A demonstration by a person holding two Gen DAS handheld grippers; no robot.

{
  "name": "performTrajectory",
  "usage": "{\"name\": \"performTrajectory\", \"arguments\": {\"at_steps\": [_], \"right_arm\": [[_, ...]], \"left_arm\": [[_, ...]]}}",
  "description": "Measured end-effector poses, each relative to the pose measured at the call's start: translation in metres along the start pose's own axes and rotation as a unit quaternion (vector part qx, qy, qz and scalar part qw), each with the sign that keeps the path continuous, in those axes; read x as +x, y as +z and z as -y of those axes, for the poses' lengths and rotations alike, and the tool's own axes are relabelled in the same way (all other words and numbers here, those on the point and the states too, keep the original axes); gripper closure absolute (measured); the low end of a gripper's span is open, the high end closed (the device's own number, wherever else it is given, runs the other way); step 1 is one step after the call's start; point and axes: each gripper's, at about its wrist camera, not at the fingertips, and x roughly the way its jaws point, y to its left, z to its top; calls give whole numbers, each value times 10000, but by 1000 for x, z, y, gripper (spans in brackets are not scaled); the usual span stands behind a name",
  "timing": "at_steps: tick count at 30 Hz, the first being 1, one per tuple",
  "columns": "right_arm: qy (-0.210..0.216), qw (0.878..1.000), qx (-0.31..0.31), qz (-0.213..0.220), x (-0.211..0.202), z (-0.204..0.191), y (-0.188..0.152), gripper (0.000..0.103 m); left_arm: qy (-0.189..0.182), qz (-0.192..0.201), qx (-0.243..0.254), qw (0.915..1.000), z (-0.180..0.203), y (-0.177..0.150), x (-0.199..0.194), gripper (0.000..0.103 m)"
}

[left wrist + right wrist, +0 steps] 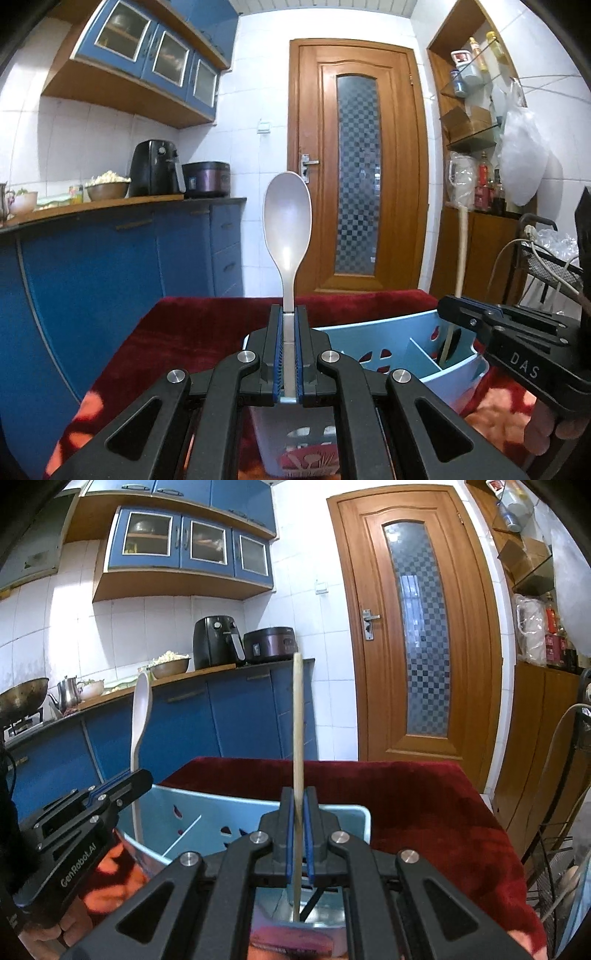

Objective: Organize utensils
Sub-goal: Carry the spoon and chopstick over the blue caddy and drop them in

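Note:
My left gripper (289,314) is shut on the handle of a grey spoon (287,221), held upright over the left part of a light blue utensil caddy (373,334). The spoon also shows in the right wrist view (139,716), its handle end down inside the caddy (236,812). My right gripper (298,797) is closed around a wooden chopstick (297,720) that stands upright with its lower end in the caddy's right compartment. The chopstick also shows in the left wrist view (460,251), beside the right gripper (465,314).
The caddy sits on a table covered with a dark red cloth (406,797). Blue kitchen cabinets (110,258) with an air fryer (157,168) stand to the left. A wooden door (356,162) is behind. A wire rack (543,258) stands at the right.

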Motion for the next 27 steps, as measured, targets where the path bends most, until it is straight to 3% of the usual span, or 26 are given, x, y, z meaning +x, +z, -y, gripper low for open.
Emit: {"name": "performTrajectory", "arguments": {"at_steps": [3, 5, 6, 7, 10, 20, 27], "right_arm": [[76, 9999, -28, -105, -1, -2, -2, 97], [132, 9998, -69, -164, -3, -5, -3, 97], [146, 9997, -77, -187, -4, -7, -3, 96], [156, 9997, -73, -187, -6, -8, -3, 90], [219, 9997, 24, -142, -13, -9, -2, 68], [291, 9992, 277, -6, -49, -8, 6, 65], [226, 9988, 394, -166, -70, -9, 1, 64]], "left_arm": [[-83, -179, 31, 9998, 0, 2, -1, 97], [-159, -286, 58, 9994, 0, 3, -2, 93], [-159, -311, 69, 9994, 0, 3, -4, 86], [-169, -325, 87, 9993, 0, 3, -6, 77], [-256, -346, 108, 9990, 0, 3, -15, 75], [-457, -742, -297, 9958, -19, 9, -34, 75], [-478, -945, -61, 9944, -19, 31, -23, 74]]}}
